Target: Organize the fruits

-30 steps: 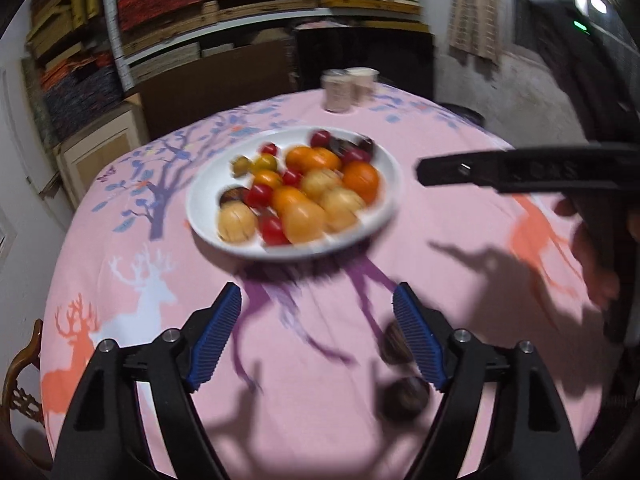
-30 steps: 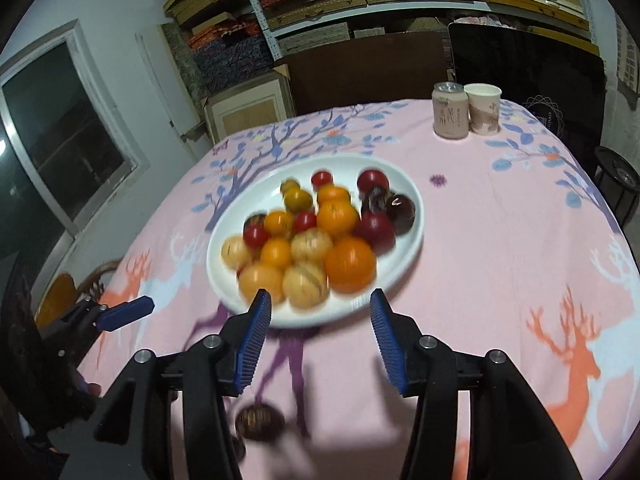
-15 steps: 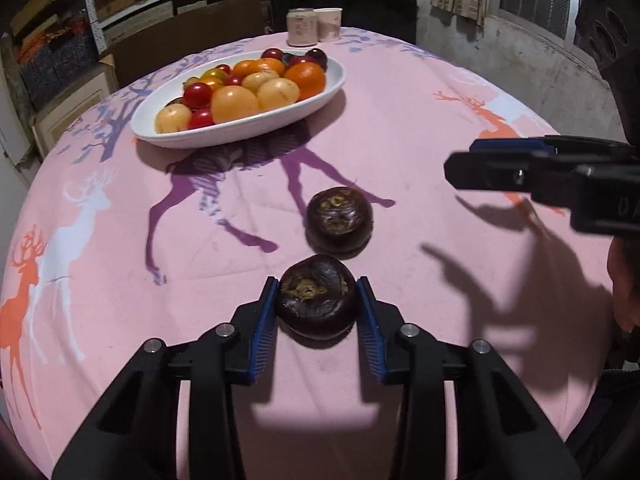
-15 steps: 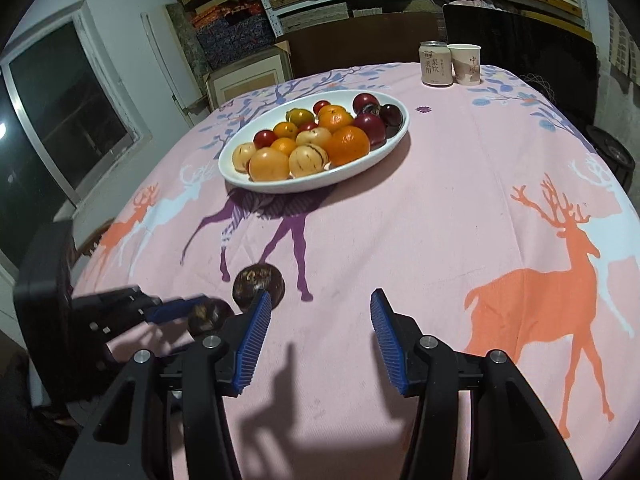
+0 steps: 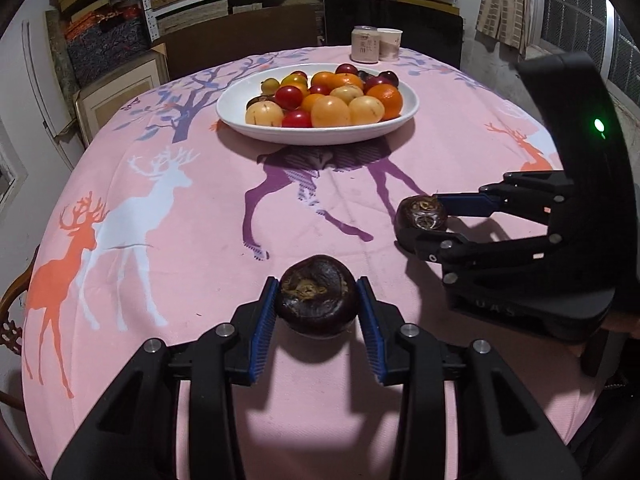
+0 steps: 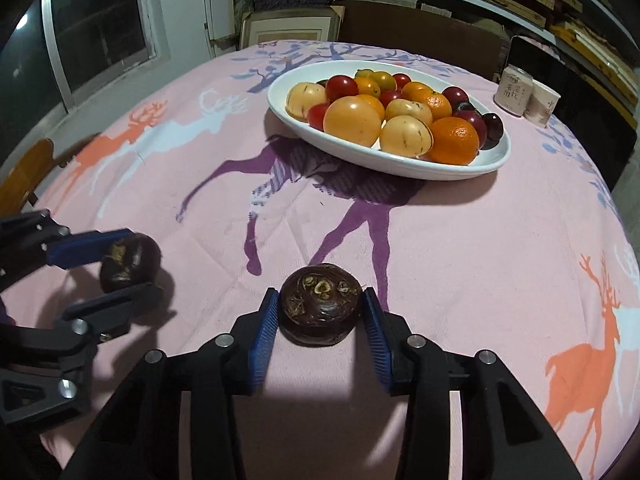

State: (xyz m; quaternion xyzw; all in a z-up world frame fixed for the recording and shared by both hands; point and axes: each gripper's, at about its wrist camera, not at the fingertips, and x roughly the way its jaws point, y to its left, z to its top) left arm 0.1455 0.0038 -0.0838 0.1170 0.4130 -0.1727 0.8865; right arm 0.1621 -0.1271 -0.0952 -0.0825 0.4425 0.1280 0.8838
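Observation:
Two dark brown round fruits are at the near side of the pink tablecloth. My left gripper [image 5: 318, 306] is shut on one dark fruit [image 5: 317, 300], lifted slightly; it also shows in the right wrist view [image 6: 130, 262]. My right gripper [image 6: 320, 312] is closed around the other dark fruit [image 6: 319, 309], which looks to rest on the cloth; it shows in the left wrist view [image 5: 421, 216] too. A white oval plate [image 5: 240, 118] farther back holds several oranges, yellow fruits, red tomatoes and dark plums; its rim shows in the right wrist view [image 6: 400, 166].
A can [image 5: 365, 44] and a paper cup [image 5: 390, 43] stand at the table's far edge. A dark chair back [image 5: 392, 20] and shelves stand behind. A wooden chair [image 6: 24, 172] is at the left edge. A window [image 6: 100, 28] is on the left wall.
The left gripper dropped to the near dark fruit and closed on it. The right gripper swung left to the second dark fruit and closed around it.

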